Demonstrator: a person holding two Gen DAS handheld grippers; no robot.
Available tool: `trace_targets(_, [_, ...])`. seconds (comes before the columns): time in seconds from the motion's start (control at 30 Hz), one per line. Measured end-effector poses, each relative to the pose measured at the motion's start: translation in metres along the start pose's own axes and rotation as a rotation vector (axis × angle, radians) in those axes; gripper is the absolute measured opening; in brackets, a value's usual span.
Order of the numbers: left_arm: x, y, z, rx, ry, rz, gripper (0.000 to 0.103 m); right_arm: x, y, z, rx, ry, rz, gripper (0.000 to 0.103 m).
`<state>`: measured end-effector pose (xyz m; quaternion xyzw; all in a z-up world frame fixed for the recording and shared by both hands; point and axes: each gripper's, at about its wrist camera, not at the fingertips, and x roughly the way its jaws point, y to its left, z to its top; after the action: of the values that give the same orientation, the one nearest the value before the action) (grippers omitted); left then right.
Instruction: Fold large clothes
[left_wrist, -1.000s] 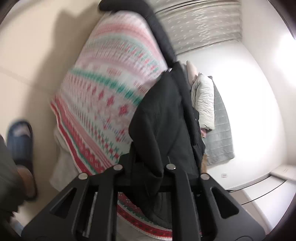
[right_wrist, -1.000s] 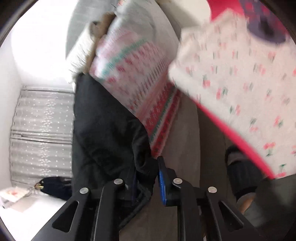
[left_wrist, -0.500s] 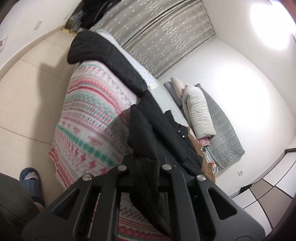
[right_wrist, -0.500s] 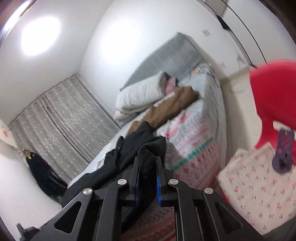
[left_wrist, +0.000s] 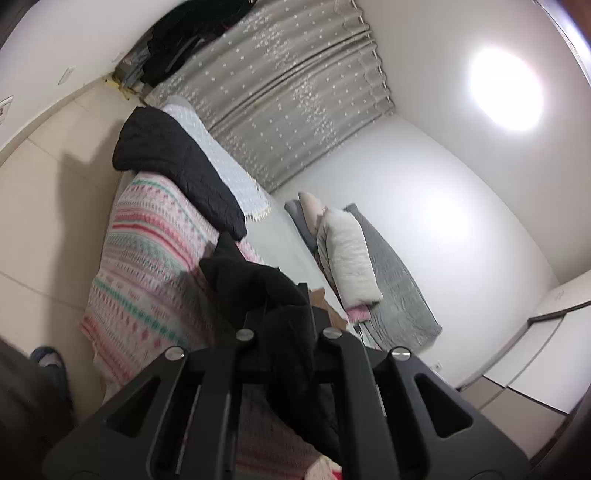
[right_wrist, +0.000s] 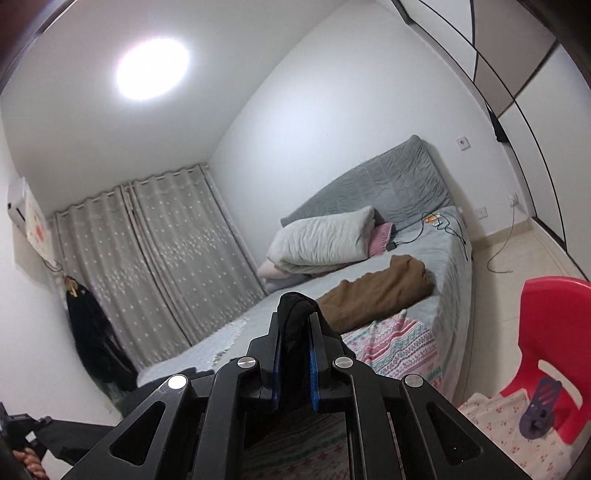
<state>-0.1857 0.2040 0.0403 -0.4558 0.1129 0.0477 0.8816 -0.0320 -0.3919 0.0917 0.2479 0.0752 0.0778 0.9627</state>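
My left gripper (left_wrist: 284, 314) is shut on a black garment (left_wrist: 255, 284) that bunches over its fingers and hangs down between them, held above the patterned blanket (left_wrist: 147, 258) at the foot of the bed. My right gripper (right_wrist: 294, 325) is shut on the same black garment (right_wrist: 293, 306), a fold of which sticks up between the blue pads (right_wrist: 313, 373). Both are raised well above the bed (right_wrist: 436, 258). A second black garment (left_wrist: 177, 173) lies on the bed near the curtain.
White pillows (right_wrist: 321, 240), a brown garment (right_wrist: 373, 291) and a cable lie on the bed. A red plastic chair (right_wrist: 554, 332) with a floral cloth (right_wrist: 498, 424) stands at the right. Grey curtains (right_wrist: 159, 258) and a hanging dark coat (right_wrist: 92, 332) are at the far wall.
Both grippers have swung upward with the black garment, from facing the blanket and floor to facing the bed, far wall and ceiling. Much less of the garment shows ahead of the fingers.
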Motion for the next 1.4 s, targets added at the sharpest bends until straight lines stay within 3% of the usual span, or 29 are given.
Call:
trace_targets(0.13, [-0.026,-0.001,-0.005,0.018,0.036,0.010,0.009,-0.040,0.001,-0.003,0.046,-0.006,0.029,0.010])
trace_targets(0.27, [-0.029,-0.008,0.004,0.026,0.004,0.008,0.009,-0.055,0.017,0.012,0.044,-0.019,0.063,0.010])
trace_targets(0.4, [-0.010,-0.009,0.017,0.014,0.008,0.013,0.009,-0.041,0.028,0.023,0.033,-0.027,0.058,0.010])
trace_targets(0.6, [0.053,-0.033,0.046,0.061,0.022,0.066,0.009,0.019,0.029,0.039,0.075,0.029,0.071,0.011])
trace_targets(0.77, [0.124,-0.048,0.078,0.048,0.024,0.147,0.009,0.102,0.033,0.053,0.106,0.060,0.069,0.011])
trace_targets(0.93, [0.238,-0.066,0.108,0.097,0.048,0.281,0.009,0.227,0.036,0.070,0.122,0.141,0.022,0.011])
trace_targets(1.03, [0.299,-0.058,0.114,0.102,0.074,0.347,0.009,0.302,0.026,0.066,0.150,0.213,-0.012,0.011])
trace_targets(1.17, [0.382,-0.041,0.107,0.159,0.133,0.451,0.009,0.395,-0.004,0.032,0.205,0.343,-0.075,0.011])
trace_targets(1.23, [0.426,-0.022,0.104,0.142,0.193,0.493,0.009,0.441,-0.015,0.012,0.183,0.414,-0.151,0.011])
trace_targets(1.4, [0.493,0.023,0.094,0.098,0.314,0.559,0.010,0.510,-0.034,-0.023,0.171,0.528,-0.229,0.011])
